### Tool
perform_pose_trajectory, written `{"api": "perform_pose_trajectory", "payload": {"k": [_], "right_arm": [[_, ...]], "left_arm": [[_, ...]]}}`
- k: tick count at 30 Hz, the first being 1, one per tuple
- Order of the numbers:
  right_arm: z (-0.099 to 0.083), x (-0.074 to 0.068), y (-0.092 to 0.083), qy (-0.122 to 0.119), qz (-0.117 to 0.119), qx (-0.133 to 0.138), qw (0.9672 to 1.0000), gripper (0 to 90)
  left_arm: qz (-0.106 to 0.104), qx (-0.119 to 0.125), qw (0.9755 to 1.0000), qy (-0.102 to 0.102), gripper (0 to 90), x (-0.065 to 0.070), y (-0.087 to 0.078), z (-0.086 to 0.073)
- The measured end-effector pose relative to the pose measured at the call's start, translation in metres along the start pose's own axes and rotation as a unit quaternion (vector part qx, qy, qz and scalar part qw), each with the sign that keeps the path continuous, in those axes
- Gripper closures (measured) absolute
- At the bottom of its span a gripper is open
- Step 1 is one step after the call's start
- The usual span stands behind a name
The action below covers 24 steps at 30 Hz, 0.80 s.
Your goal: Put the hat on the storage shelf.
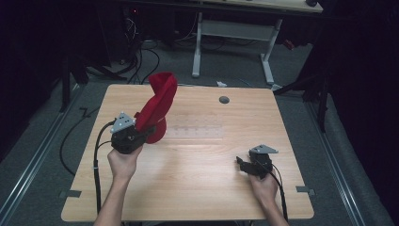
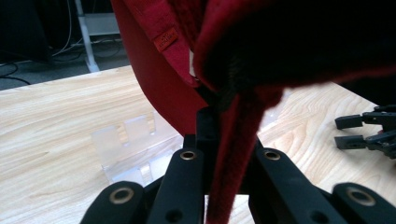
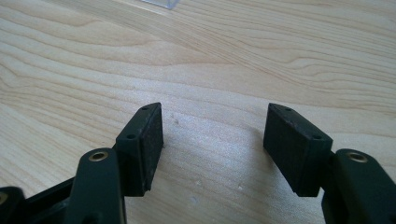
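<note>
From the high view I have the left gripper (image 1: 141,129) clamped on a red hat (image 1: 159,106), which stands up off the tabletop (image 1: 197,188) at the left, its open end twisting high while the rounded crown sags beside a clear rack (image 1: 195,132). The right gripper (image 1: 242,165) rests low at the near right, well apart from the hat, jaws spread and holding nothing. I judge the hat light and soft: it folds and droops from wherever I pinch it, so it will swing and will not keep a shape by itself. The doubled cuff looks like the best hold, thick enough for the pads to bite without slipping. In the left gripper view the jaws are closed on a fold of the hat (image 2: 233,154), a thin flap of felted red cloth running down between them; above, the fabric bulges over a dark hollow, and a small red label (image 2: 166,38) is sewn to the outside. The rack (image 2: 130,149) lies on the wood just behind, and the other gripper (image 2: 343,133) sits far right. In the right gripper view both pads stand wide apart over bare wood grain (image 3: 210,70), nothing between them, with a corner of the rack (image 3: 161,3) at the top edge. The hat is a deep red knit with a fuzzy nap.
</note>
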State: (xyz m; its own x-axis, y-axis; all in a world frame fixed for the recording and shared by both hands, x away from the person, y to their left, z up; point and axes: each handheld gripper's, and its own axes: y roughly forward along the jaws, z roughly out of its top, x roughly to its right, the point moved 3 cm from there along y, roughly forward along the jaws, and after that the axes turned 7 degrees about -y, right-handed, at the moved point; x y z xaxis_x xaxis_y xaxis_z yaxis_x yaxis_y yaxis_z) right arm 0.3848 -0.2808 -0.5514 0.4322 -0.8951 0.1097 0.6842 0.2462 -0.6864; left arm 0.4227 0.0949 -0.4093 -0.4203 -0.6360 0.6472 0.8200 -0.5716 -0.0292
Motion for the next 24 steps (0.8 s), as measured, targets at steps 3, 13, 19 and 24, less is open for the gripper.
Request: {"api": "perform_pose_trajectory", "payload": {"k": [3,13,19,24], "right_arm": [[0.0,0.0,0.0,-0.001,0.0,0.0,1.0,38.1],[0.0,0.0,0.0,0.0,0.0,0.0,1.0,38.0],[0.0,0.0,0.0,0.0,0.0,0.0,1.0,38.0],[0.0,0.0,0.0,0.0,0.001,0.0,1.0,37.8]], "left_arm": [[0.0,0.007,1.0,-0.001,85.6,-0.002,0.002,0.004],[0.008,0.014,0.9999,-0.003,85.6,-0.01,0.013,0.011],[0.017,0.016,0.9996,-0.015,85.6,-0.018,0.022,0.014],[0.022,0.025,0.9993,-0.019,85.6,-0.024,0.025,0.017]]}}
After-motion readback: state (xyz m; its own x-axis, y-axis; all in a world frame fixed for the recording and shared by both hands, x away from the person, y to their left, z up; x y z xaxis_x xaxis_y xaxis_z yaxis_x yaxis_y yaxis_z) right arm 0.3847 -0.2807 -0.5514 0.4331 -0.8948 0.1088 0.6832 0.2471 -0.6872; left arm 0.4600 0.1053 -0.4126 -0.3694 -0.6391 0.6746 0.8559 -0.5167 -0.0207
